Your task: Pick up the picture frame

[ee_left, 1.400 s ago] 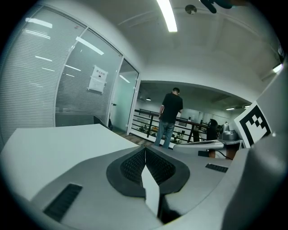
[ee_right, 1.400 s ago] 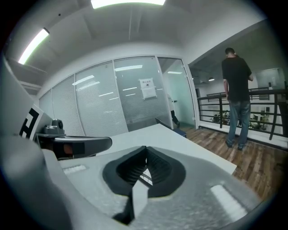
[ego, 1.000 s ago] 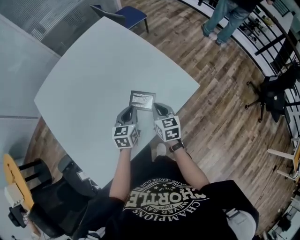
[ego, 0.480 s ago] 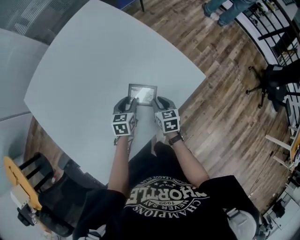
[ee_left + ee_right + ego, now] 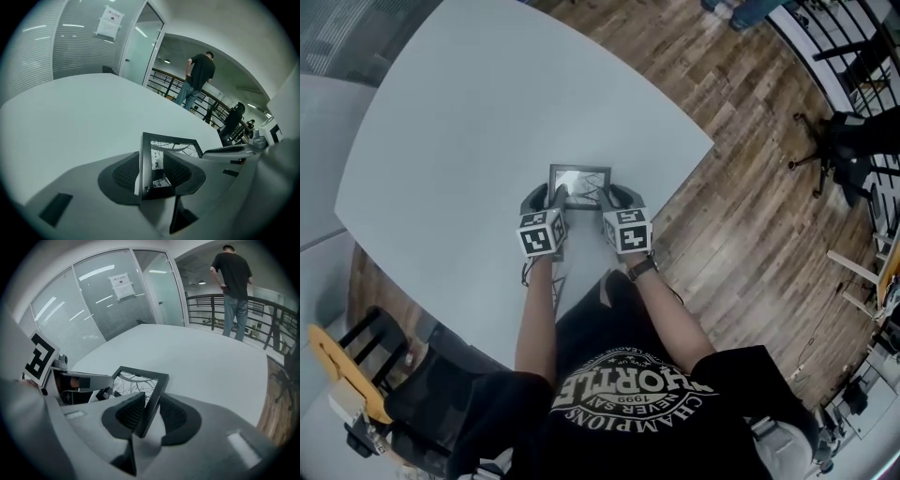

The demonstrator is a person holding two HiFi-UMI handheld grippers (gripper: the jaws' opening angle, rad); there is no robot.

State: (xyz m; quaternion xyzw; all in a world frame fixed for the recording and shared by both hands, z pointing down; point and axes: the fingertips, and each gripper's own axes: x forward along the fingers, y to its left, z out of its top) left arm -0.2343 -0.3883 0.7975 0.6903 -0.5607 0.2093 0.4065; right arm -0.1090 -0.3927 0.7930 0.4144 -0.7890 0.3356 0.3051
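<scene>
A black picture frame (image 5: 579,187) with a tree print lies flat on the pale table (image 5: 469,122), close to the near edge. My left gripper (image 5: 546,200) straddles the near left corner, and the frame's left bar (image 5: 146,164) runs between the jaws. My right gripper (image 5: 619,199) straddles the near right corner, with the right bar (image 5: 151,399) between its jaws. Both pairs of jaws are opening and stand wide. A gap shows beside the bars, so the pads do not press on them. Each gripper view shows the other gripper across the frame.
The table's curved edge (image 5: 694,155) drops to wooden floor just right of the frame. An office chair (image 5: 848,141) stands at the far right and a yellow chair (image 5: 337,361) at the near left. A person (image 5: 233,280) stands at the railing beyond the table.
Both grippers came down from above the frame's near edge to table level. Their jaws went from shut to wide open and now straddle the frame's near corners.
</scene>
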